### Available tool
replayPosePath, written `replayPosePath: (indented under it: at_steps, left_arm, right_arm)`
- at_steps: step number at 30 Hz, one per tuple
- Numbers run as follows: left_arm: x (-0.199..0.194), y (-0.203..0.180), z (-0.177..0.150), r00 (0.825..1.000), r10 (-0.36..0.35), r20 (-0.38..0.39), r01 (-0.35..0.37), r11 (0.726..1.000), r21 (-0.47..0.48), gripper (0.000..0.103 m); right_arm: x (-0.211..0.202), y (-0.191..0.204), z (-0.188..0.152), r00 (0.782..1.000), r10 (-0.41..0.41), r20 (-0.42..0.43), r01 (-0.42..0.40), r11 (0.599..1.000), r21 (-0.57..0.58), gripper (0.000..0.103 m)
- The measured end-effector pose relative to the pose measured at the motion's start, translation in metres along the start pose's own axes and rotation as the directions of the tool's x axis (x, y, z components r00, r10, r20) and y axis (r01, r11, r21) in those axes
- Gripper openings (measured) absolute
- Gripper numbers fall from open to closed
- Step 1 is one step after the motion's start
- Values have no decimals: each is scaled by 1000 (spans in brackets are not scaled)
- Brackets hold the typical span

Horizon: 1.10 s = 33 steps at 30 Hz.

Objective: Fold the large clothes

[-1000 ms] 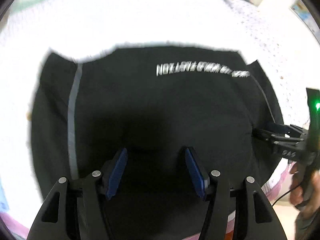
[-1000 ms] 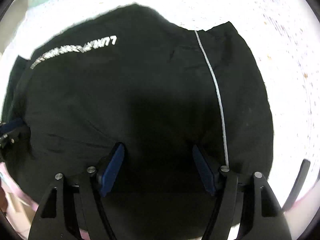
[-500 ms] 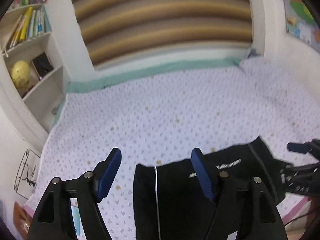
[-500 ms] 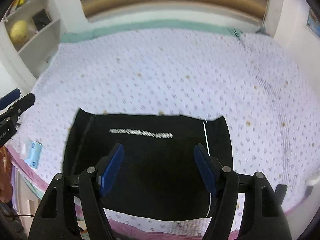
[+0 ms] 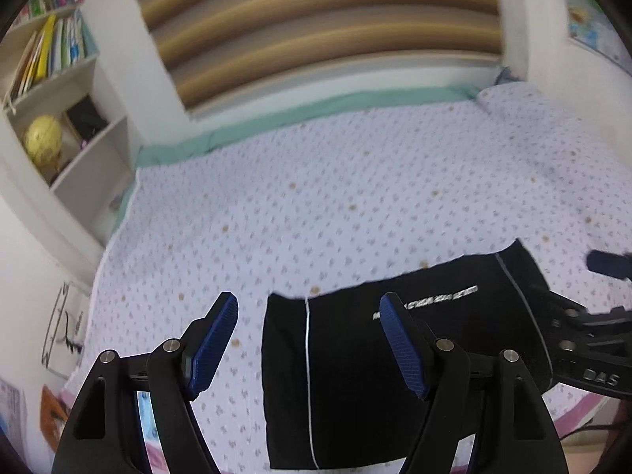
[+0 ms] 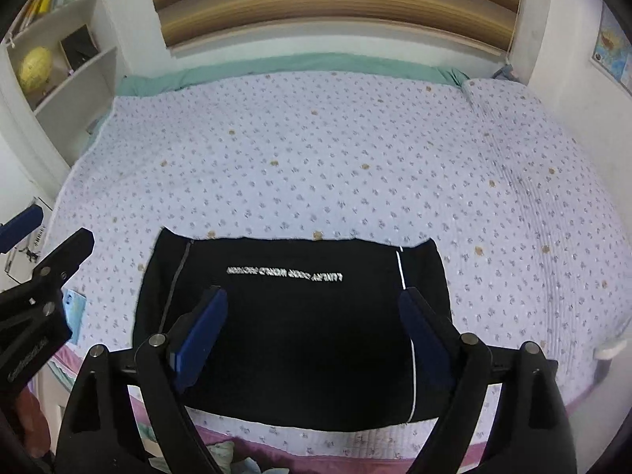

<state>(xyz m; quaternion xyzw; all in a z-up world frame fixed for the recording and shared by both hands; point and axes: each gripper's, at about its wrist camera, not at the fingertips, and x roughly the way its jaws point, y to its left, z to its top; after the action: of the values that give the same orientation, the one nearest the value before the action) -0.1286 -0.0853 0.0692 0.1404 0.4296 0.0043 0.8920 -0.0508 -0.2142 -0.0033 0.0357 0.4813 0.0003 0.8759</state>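
Observation:
A black garment [image 6: 300,328] with white side stripes and a line of white lettering lies folded into a flat rectangle near the front edge of the bed; it also shows in the left wrist view [image 5: 355,387]. My left gripper [image 5: 308,339] is open and empty, held above the garment's left end. My right gripper [image 6: 312,328] is open and empty, raised above the garment's middle. The right gripper's body shows at the right edge of the left wrist view [image 5: 584,339]; the left gripper's shows at the left edge of the right wrist view [image 6: 35,296].
The bed has a pale lilac flowered cover [image 6: 335,158] with a pink border at its front edge [image 6: 316,446]. A white bookshelf with a yellow globe [image 6: 35,67] stands at the left. A striped blind [image 6: 335,4] hangs behind the bed.
Both grippers have lifted and drawn back from close over the garment; the views now take in the whole bed. The folded garment stays where it lay.

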Motion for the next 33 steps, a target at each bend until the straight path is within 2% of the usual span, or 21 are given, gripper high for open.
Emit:
replayPosePath:
  at_steps: [5, 11, 17, 25, 29, 33]
  left_arm:
    - [17, 5, -5, 1000, -3, -30, 2, 1000, -23, 75]
    - [29, -2, -14, 998, -7, -68, 7, 1000, 6, 75]
    - [25, -3, -15, 999, 28, -44, -27, 999, 30, 75]
    - [31, 5, -12, 998, 0, -68, 0, 1000, -3, 75]
    - [35, 6, -14, 995, -42, -93, 39, 999, -27, 75]
    - [36, 1, -16, 995, -35, -96, 35, 999, -9, 75]
  right_arm:
    - [22, -7, -9, 998, 6, -55, -4, 999, 38, 90]
    - [38, -15, -13, 995, 12, -99, -6, 998, 68, 90]
    - [40, -21, -12, 995, 4, -104, 3, 997, 72, 90]
    - [36, -20, -10, 996, -3, -87, 8, 998, 55, 90]
    - [34, -20, -10, 997, -12, -82, 16, 999, 50, 90]
    - [37, -21, -13, 996, -7, -93, 12, 998, 59, 90]
